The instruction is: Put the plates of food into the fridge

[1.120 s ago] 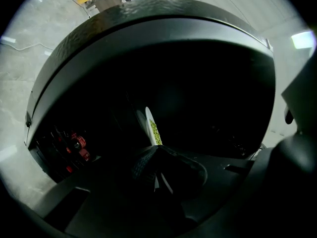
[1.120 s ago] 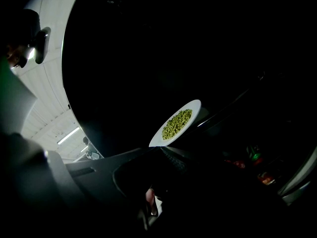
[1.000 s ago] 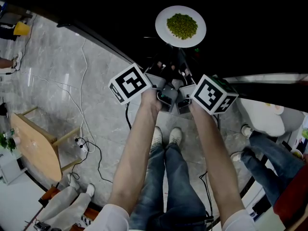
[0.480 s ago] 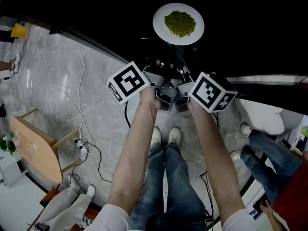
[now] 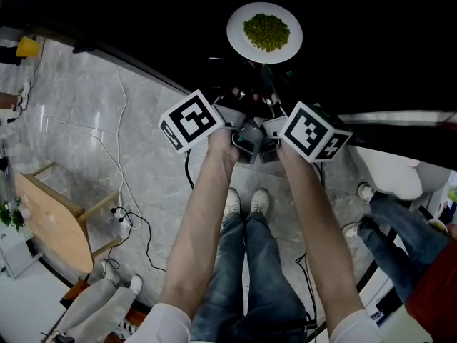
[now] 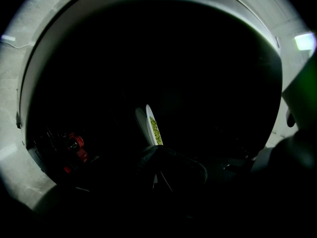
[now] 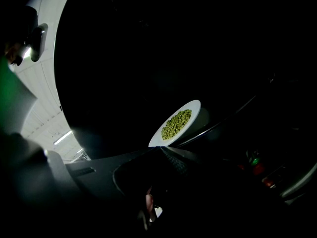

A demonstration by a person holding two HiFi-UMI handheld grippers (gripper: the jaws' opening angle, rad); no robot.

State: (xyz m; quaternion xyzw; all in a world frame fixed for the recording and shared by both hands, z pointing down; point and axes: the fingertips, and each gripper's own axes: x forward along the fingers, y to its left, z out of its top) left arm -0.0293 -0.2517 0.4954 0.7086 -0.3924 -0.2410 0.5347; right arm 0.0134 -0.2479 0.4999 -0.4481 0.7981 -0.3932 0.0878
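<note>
Head view shows the white plate (image 5: 235, 36) of peas (image 5: 266, 33) at the far side, out in the dark; what lies under it cannot be told. The left hand-held gripper (image 6: 156, 150) and right hand-held gripper (image 7: 158, 148) each pinch its near rim, jaws narrow. It is probably stiff, glossy and breakable. Loose peas roll, so it wants level carrying by that rim.

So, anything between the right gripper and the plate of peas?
Nothing: the right gripper view shows the right gripper closed on the near rim of the plate.
</note>
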